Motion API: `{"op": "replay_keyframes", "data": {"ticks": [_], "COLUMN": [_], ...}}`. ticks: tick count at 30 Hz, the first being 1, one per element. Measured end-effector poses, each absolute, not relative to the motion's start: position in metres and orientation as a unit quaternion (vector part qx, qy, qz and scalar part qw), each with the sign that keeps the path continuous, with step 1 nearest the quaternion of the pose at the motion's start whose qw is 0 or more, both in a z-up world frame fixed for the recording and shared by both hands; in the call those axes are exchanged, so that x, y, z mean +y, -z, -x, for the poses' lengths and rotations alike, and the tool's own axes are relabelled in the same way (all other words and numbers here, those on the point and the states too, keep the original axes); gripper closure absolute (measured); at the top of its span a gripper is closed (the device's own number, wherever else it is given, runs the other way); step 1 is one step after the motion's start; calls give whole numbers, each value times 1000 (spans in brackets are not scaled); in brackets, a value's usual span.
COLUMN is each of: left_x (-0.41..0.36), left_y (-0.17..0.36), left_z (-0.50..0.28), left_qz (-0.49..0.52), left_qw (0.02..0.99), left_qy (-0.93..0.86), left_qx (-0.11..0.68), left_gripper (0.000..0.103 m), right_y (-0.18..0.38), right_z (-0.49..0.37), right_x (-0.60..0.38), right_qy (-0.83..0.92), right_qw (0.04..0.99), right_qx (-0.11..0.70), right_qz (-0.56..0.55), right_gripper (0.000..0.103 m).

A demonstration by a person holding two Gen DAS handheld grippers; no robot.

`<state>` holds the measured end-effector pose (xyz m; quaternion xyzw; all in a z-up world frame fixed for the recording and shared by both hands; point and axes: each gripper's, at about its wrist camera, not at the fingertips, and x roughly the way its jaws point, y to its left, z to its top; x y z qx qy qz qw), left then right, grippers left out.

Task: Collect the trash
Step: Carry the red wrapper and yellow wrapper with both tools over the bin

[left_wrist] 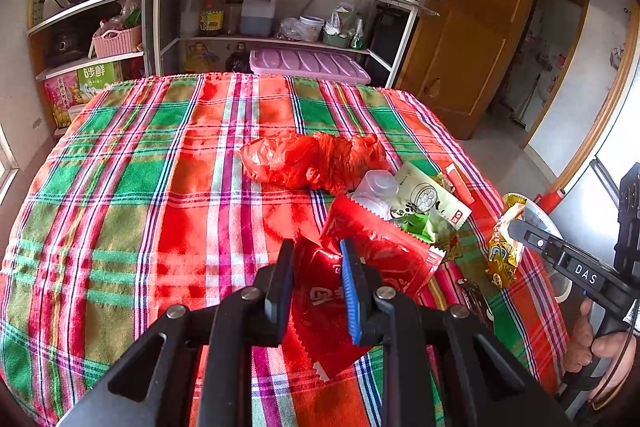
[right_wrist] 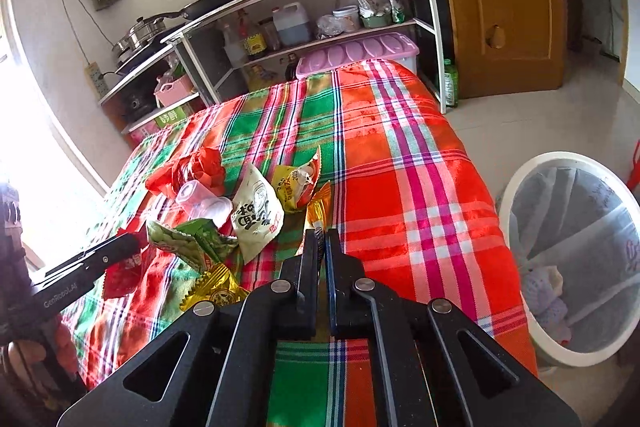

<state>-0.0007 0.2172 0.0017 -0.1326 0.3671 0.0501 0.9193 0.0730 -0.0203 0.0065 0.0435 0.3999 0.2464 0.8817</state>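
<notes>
Your left tool (left_wrist: pixel 316 257) had its two fingers apart over a red foil wrapper (left_wrist: pixel 320 311) that lay flat on the checked cloth (left_wrist: pixel 120 187). I cannot tell whether the fingertips touched the foil; the black finger and the blue ribbed pad hid part of its print and its upper edge. A second red wrapper (left_wrist: pixel 380 247), shiny and wrinkled with a zigzag edge, lay just beside it to the right and partly over it.

Your right tool (right_wrist: pixel 322 239) had its fingers pressed together on a gold wrapper (right_wrist: pixel 318 211), a thin glossy piece. In the left wrist view this wrapper (left_wrist: pixel 505 243) hung crumpled from the tool tip at the right border of the worktop.

Behind the red wrappers the trash lay in one pile: a clear plastic bottle (left_wrist: pixel 378 187) on its side, a pale snack bag (left_wrist: pixel 428 197) with dark print leaning on it, and a green wrapper (left_wrist: pixel 418 227) half covered by both. Farther back lay a crumpled red plastic bag (left_wrist: pixel 312 163), thin and translucent. From the right wrist camera you saw also a yellow wrapper (right_wrist: pixel 298 185), torn open, and another gold wrapper (right_wrist: pixel 218 289), which your tool cut off in part.

A white bin (right_wrist: pixel 576 255) with a pale liner stood on the floor, right of the worktop; the frame edge cut its far side.
</notes>
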Motion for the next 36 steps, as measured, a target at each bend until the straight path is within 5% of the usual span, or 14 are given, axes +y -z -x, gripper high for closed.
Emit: {"op": "replay_keyframes", "data": {"ticks": [15, 36], "left_x": [183, 11], "left_y": [-35, -47], "left_z": [-1, -86], "left_qz": [108, 57], "left_qw": [934, 919], "left_qy": [-18, 153], "left_qx": [341, 359], "left_gripper": [80, 80], "right_y": [-34, -45], "right_z": [-58, -63], "right_x": [-63, -197], "right_qy": [-235, -103], "right_qw": [899, 927], "right_qx": [362, 345], "right_qz": [-76, -104], "right_gripper": [100, 100]}}
